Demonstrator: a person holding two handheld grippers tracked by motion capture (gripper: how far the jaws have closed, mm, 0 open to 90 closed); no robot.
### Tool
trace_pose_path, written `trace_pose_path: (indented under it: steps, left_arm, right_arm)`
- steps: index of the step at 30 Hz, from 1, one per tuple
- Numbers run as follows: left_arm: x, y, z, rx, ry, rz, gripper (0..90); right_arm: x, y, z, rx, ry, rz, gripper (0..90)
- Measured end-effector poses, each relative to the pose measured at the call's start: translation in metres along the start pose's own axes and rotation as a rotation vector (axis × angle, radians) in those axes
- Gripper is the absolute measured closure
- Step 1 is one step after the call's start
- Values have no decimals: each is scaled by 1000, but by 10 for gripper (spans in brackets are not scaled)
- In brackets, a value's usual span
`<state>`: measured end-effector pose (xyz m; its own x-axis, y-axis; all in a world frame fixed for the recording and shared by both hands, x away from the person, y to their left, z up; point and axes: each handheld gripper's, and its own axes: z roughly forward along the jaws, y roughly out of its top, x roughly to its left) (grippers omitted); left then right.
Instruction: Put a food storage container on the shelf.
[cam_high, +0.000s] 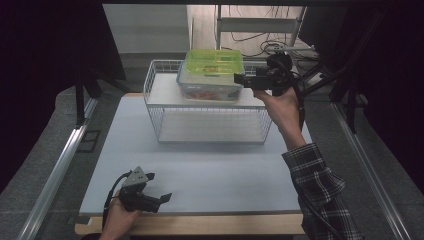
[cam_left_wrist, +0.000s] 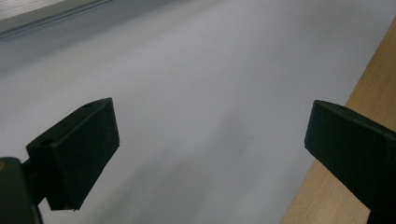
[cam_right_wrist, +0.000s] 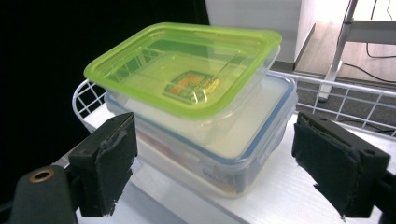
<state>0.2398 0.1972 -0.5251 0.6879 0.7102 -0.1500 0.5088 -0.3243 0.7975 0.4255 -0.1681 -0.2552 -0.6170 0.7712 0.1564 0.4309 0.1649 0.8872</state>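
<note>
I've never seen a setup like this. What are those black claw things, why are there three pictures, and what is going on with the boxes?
There is no robot here: a person holds a hand-held claw, called a gripper, in each hand. The high view looks down on the table from above. The other two pictures come from small cameras riding on the grippers, looking out between their black jaws.

The left gripper rests near the table's front edge, jaws open, with nothing between them.

The right gripper is raised beside a white wire rack. On the rack's top shelf sit two stacked food boxes: a green-lidded box on top of a blue-rimmed clear box. In the right gripper view its jaws stand wide apart on either side of the stack, not pressing on it, so nothing is held.
</note>
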Motion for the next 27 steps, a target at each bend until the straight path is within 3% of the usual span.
trace_pose_path:
  steps: [9, 27]
  left_arm:
    - [-1, 0, 1, 4, -1, 3, 30]
    - [-2, 0, 2, 5, -3, 13, 31]
  right_arm:
    - [5, -15, -5, 13, 1, -45, 111]
    - [13, -51, -5, 40, 52, -63, 88]
